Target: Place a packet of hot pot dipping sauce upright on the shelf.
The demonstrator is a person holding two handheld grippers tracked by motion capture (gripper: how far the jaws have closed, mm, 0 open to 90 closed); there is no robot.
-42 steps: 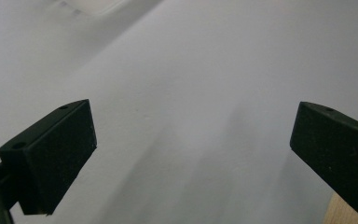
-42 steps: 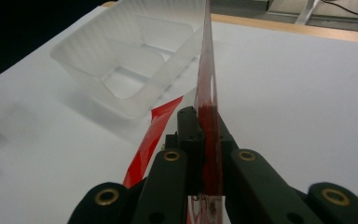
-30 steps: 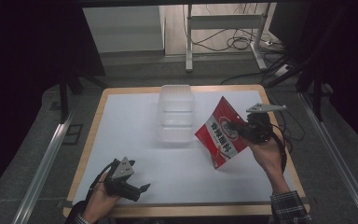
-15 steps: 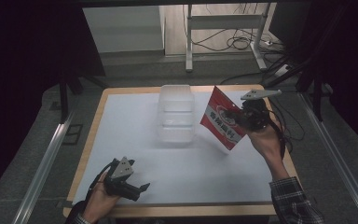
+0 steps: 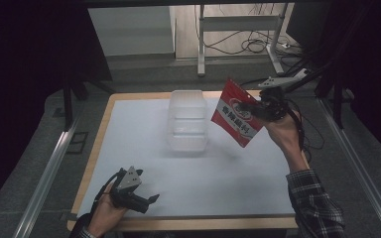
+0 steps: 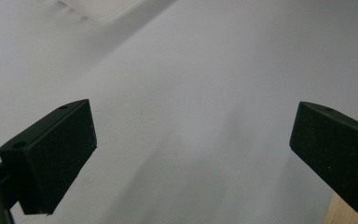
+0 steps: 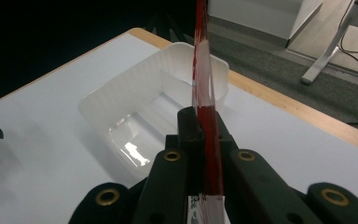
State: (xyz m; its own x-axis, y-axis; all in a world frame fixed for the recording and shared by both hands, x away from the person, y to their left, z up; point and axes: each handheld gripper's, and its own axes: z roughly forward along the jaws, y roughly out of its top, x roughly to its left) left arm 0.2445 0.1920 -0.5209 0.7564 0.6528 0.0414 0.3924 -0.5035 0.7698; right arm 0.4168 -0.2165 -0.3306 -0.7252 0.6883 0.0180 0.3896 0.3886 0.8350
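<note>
A red and white snack pouch [image 5: 238,119] hangs in the air, tilted, just right of a clear plastic tub [image 5: 187,120] that stands on the white table top. My right gripper [image 5: 264,107] is shut on the pouch's right edge; in the right gripper view the pouch [image 7: 204,84] shows edge-on between the jaws, with the empty tub [image 7: 149,109] below and beyond it. My left gripper [image 5: 149,200] rests low near the table's front left edge, open, with nothing between its fingers [image 6: 56,154].
The white table top [image 5: 228,173] has a wooden rim [image 5: 99,144]. Metal rails run along both sides of the table. A desk frame and cables lie on the floor beyond the far edge.
My right gripper has lifted the pouch up and carried it toward the far side, closer to the tub's right rim. The left gripper has stayed in place.
</note>
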